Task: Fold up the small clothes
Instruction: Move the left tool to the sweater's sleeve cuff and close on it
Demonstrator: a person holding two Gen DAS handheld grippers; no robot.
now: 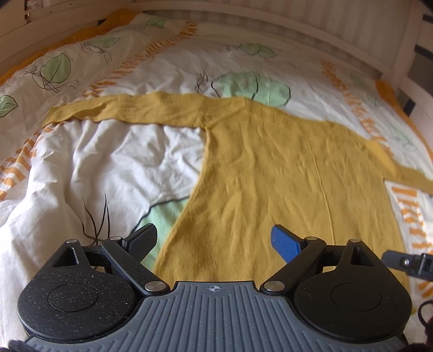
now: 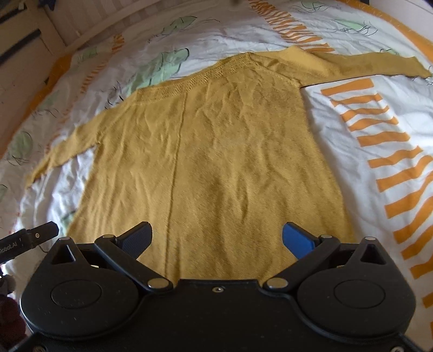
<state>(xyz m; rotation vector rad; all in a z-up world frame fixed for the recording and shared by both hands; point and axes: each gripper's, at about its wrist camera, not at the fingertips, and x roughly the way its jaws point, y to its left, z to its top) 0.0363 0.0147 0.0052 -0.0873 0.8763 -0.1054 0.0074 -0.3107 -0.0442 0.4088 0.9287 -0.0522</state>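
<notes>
The left claw (image 1: 213, 241) is hovering with its jaws standing wide and nothing between them, just above the near left part of the yellow sweater (image 1: 284, 168). The right claw (image 2: 216, 238) is likewise gaping wide and empty over the near hem, right of the sweater's middle line.

The yellow sweater (image 2: 216, 151) is lying spread flat on the bed, hem nearest, neckline far, with the left sleeve (image 1: 121, 111) stretching out to the left and the right sleeve (image 2: 365, 63) reaching out to the far right. Under it the duvet (image 1: 108, 162) is showing a white ground with green leaves and orange stripes, and a pale bed frame (image 1: 243, 24) is running along the far side.

Judging by the layout, the garment is smoothed out and no fold is made yet; the step in hand is lining up for the first fold. The next move is likely calling for each claw to pinch a sleeve or side edge and carry it inward across the body.
</notes>
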